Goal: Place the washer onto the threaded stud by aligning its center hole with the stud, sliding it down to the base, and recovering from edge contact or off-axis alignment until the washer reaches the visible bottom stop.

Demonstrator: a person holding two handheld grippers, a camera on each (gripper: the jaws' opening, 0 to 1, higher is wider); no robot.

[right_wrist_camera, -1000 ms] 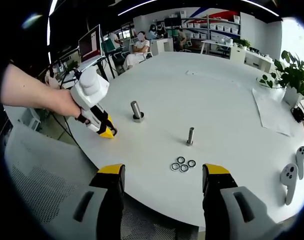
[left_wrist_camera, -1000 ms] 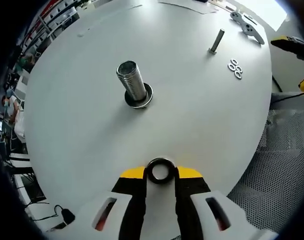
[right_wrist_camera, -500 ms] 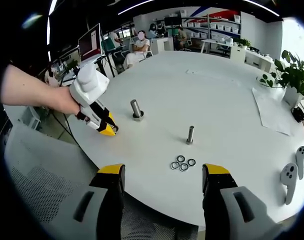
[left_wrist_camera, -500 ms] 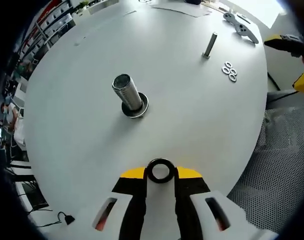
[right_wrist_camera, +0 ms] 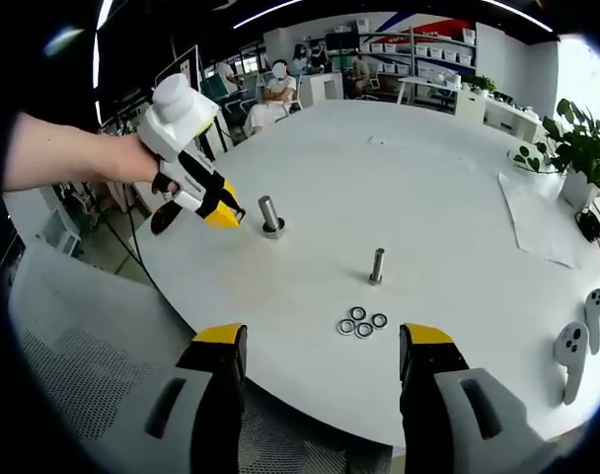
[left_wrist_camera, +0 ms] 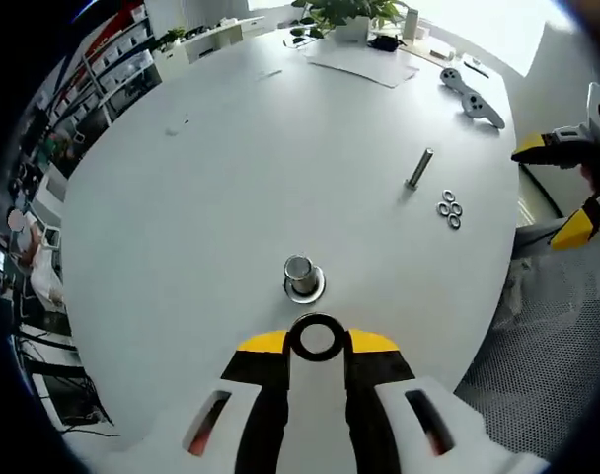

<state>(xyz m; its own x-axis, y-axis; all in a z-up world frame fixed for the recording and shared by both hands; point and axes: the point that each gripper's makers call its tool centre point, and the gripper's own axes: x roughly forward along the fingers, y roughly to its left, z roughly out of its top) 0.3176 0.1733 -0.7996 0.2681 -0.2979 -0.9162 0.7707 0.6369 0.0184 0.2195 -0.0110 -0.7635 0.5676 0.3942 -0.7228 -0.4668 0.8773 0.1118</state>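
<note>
Left gripper view looks steeply down on a round white surface (left_wrist_camera: 231,168), whose near edge curves just under the left tongs (left_wrist_camera: 317,341). These are clamped on a washer (left_wrist_camera: 316,337), a dark ring held between the yellow tips with its hole facing the camera. The threaded stud (left_wrist_camera: 300,275) stands just beyond the washer, close to that near edge; it is seen almost end-on, so its long axis runs nearly toward the lens, upright on its round base. Washer and stud are apart, with a thin strip of white between them. Farther right stands a thin bolt (left_wrist_camera: 419,168), with a cluster of spare washers (left_wrist_camera: 449,208) beside it near the surface's right edge. Wide bare white lies behind and left of the stud.

Right gripper view has the right tongs (right_wrist_camera: 323,348) wide apart and holding nothing, hanging off the surface's edge. The left tongs come in from the left in a hand (right_wrist_camera: 142,160), tips just beside the upright stud. Two controllers (right_wrist_camera: 576,346) lie at the far right edge.
</note>
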